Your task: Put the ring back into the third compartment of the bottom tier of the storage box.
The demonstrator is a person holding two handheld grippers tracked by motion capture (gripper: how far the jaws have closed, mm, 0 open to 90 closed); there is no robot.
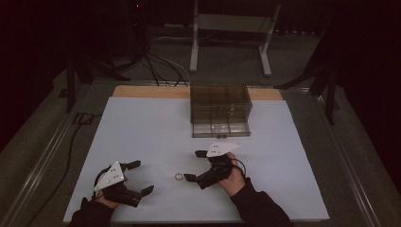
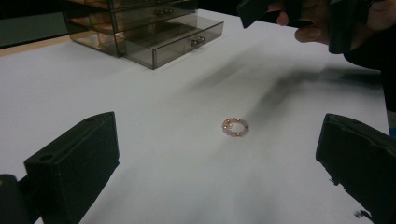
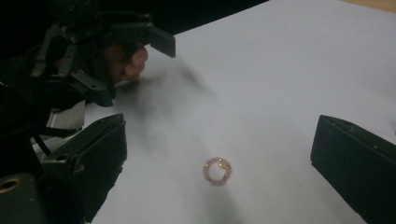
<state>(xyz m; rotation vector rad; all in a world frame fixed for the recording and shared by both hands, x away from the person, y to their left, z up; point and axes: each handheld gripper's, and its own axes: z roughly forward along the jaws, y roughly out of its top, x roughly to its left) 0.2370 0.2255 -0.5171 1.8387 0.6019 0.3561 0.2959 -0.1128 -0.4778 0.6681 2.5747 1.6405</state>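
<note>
right gripper (image 1: pixel 195 166) jaws apart beside bead ring (image 1: pixel 178 177), left gripper (image 1: pixel 140 177) spread wide, angled inward

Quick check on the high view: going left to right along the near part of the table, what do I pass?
Left gripper, jaws apart → beaded ring lying on the white table → right gripper, jaws apart just right of the ring.

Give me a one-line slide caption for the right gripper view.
Right gripper open, jaws either side of a small beaded ring on the white table; left gripper open beyond.
</note>
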